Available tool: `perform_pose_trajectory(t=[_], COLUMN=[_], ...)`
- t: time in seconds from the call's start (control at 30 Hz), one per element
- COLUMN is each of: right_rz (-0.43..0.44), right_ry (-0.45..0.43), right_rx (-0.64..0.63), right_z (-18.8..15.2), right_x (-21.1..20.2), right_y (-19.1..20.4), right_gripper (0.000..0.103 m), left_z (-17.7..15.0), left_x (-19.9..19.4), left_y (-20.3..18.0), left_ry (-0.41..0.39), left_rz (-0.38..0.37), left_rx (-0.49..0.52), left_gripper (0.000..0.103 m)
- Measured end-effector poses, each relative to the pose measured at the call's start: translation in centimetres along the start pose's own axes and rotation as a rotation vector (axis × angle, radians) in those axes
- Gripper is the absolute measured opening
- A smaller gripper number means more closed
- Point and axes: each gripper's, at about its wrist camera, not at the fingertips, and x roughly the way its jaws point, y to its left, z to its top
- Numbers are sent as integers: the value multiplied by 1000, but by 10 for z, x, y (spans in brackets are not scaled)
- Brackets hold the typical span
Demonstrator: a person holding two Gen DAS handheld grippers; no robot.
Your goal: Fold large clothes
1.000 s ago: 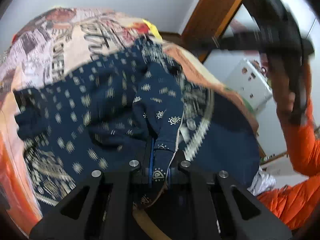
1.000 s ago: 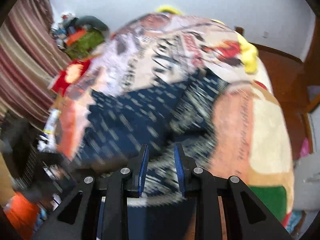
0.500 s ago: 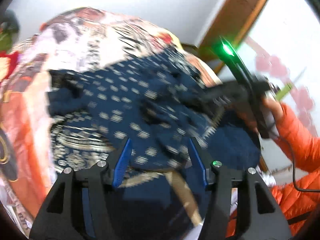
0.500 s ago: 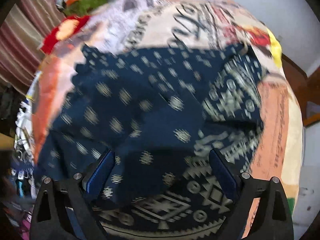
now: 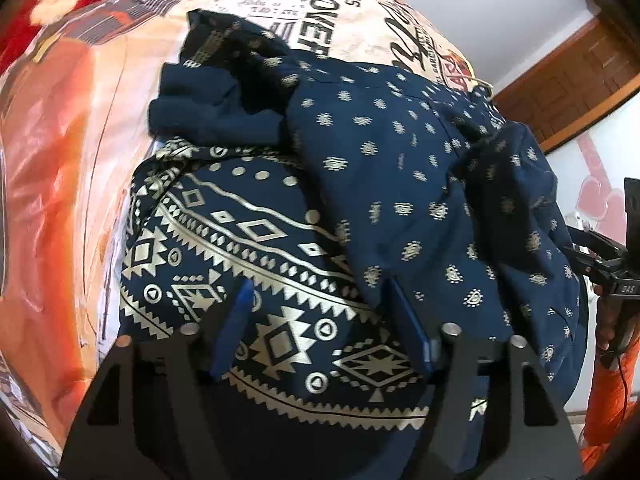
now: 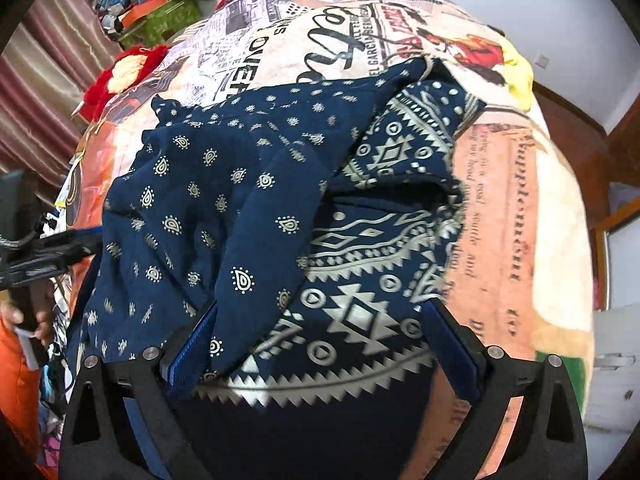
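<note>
While it lies crumpled rather than flat, the navy garment (image 5: 400,184) sits on the printed bedspread (image 5: 60,184), its bulk running from the near edge of the bed toward the big lettering further up the bedspread. A layer dotted with small pale motifs is thrown over a band of bold white geometric border (image 6: 360,312), and that border curves along the garment's near end; which end is collar or hem I cannot tell.

From the left wrist camera the border lies on the left of the dotted layer, and a plain dark fold bunches at the garment's far left; from the right wrist camera the border lies to the right of it. Only the right view shows the cluttered green box (image 6: 160,12) and striped curtain (image 6: 44,92) beyond the bedspread; only the left view shows the wooden door frame (image 5: 568,80).

The left gripper (image 5: 320,320) has just been opening and its blue fingers (image 5: 234,328) stand apart over the border, not pressing on cloth. The right gripper (image 6: 320,344) has spread its fingers (image 6: 452,352) wide, the dotted fold draping between them, loose.

An orange sleeve (image 5: 612,384) shows beside the garment in both views.
</note>
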Motion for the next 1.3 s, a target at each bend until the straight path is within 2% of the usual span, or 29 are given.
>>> perform_pose_trajectory(t=[0.07, 0.2, 0.3, 0.37, 0.47, 0.57, 0.63, 0.7, 0.8, 0.9, 0.93, 0.97, 1.03, 1.07, 1.1, 1.13, 1.17, 1.3], right_rz=[8, 26, 3, -9, -11, 37, 63, 87, 136, 209, 226, 227, 207, 198, 189, 181, 191, 187], right_ry=[1, -59, -140, -172, -174, -119, -74, -46, -30, -11, -10, -14, -36, -50, -58, -59, -57, -102], right_rx=[1, 24, 57, 86, 155, 273, 331, 356, 357, 360, 359, 361, 369, 364, 354, 335, 326, 284], right_z=[2, 12, 25, 37, 58, 78, 89, 99, 112, 126, 129, 131, 137, 141, 144, 148, 150, 159], right_x=[-5, -25, -42, -45, -34, -5, 16, 34, 55, 77, 83, 88, 95, 97, 97, 99, 100, 94], right_y=[-5, -18, -33, -46, -70, -100, -116, -124, -127, -123, -120, -118, -112, -108, -104, -99, -97, -86], right_gripper=[98, 98, 98, 98, 98, 98, 98, 98, 96, 84, 82, 82, 81, 73, 65, 50, 40, 31], left_z=[3, 23, 51, 69, 95, 111, 121, 126, 137, 150, 152, 156, 162, 164, 165, 166, 167, 178], left_x=[-7, -37, -52, -48, -21, 8, 32, 50, 72, 80, 83, 85, 87, 88, 85, 81, 74, 41], left_y=[6, 22, 45, 60, 88, 107, 110, 111, 109, 99, 96, 93, 88, 85, 80, 75, 69, 50], left_ry=[-3, -97, -161, -177, -145, -88, -53, -28, -16, -34, -34, -34, -32, -32, -45, -61, -81, -179], left_rz=[-7, 43, 58, 54, 46, 1, -50, -51, -101, -83, -65, -34, 26, 45, 57, 73, 92, 103], left_rx=[-9, -16, -93, -137, -250, -334, -342, -340, -339, -312, -298, -280, -258, -247, -229, -207, -178, -116], left_gripper=[70, 70, 70, 71, 71, 70, 70, 70, 70, 67, 59, 48, 31, 27, 25, 23, 22, 20])
